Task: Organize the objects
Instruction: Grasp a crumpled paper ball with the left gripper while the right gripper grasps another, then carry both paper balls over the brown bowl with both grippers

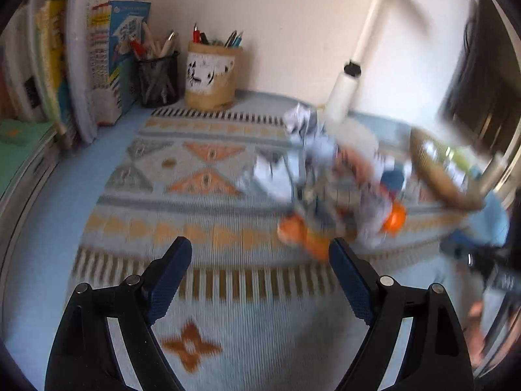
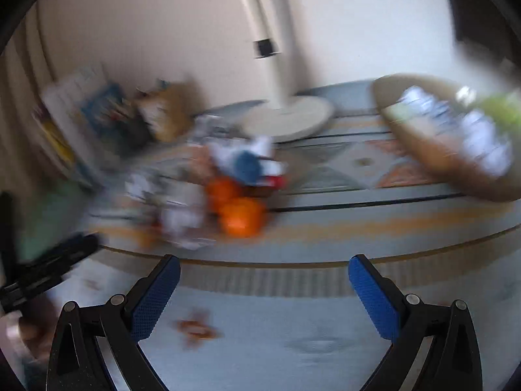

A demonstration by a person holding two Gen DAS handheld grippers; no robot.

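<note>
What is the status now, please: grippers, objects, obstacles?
Left gripper open, empty. Right gripper open, empty. Clutter pile on cloth, untouched. Basket right; lamp base behind pile.

woven patterned cloth mat (image 1: 195,176): ribbed, matt | black wire-mesh metal pen cup (image 1: 158,79) | blue gripper pads (image 1: 167,282): knurled, rubbery

A blurred heap of crumpled white paper balls (image 1: 276,176) lies on the patterned blue, grey and orange woven mat (image 1: 182,176), mixed with round orange fruit-like pieces (image 1: 394,216) and a dark blue rounded lump (image 2: 249,166); motion blur hides their exact shapes. Near the heap, toward the mat's far side, a shallow oval woven basket (image 2: 433,159) sits tilted, holding more crumpled white paper (image 2: 482,140) and something pale green (image 2: 504,110) at its far end.
</note>
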